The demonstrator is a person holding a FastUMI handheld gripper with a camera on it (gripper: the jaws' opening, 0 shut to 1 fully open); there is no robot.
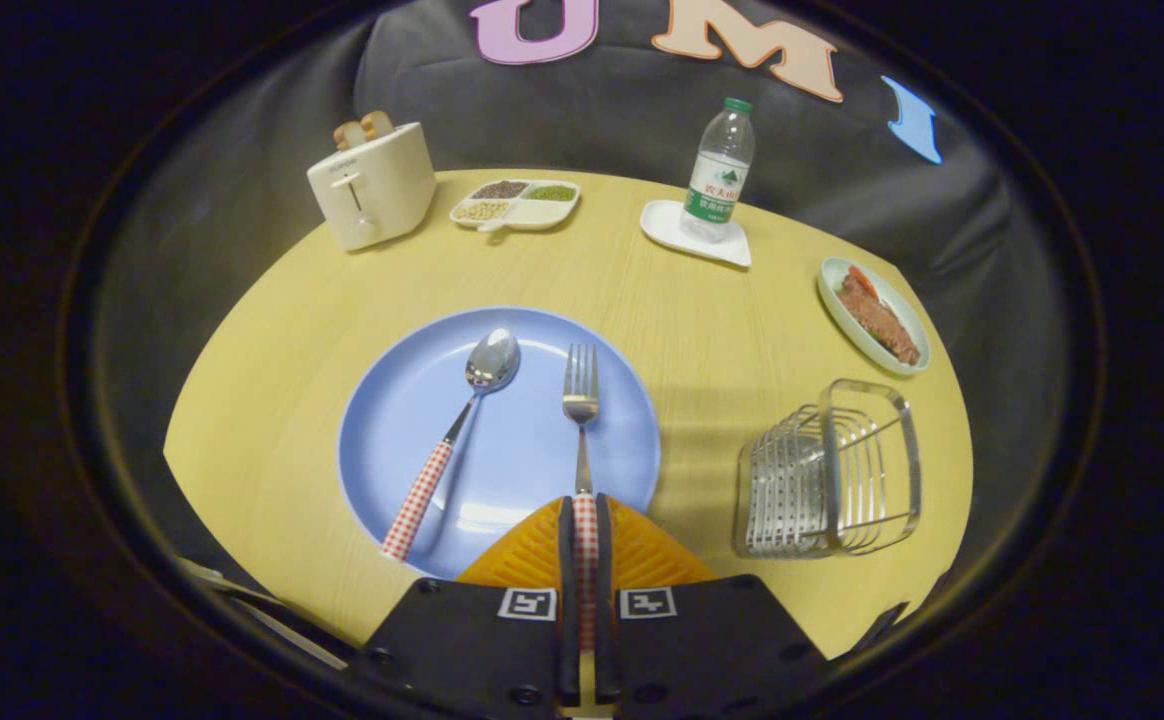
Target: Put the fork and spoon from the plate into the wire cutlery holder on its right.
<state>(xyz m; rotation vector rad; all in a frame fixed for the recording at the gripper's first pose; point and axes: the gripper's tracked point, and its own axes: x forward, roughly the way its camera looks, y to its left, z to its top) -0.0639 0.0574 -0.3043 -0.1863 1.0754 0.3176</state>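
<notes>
Wooden table carries everything. Blue plate sits dead ahead, wire cutlery holder at its 3 o'clock, apart from it. Toaster at 11, water bottle at 1. Spoon lies on the plate, bowl at 12. Gripper fingers clenched on the fork handle, tines pointing to 12 over the plate.
</notes>
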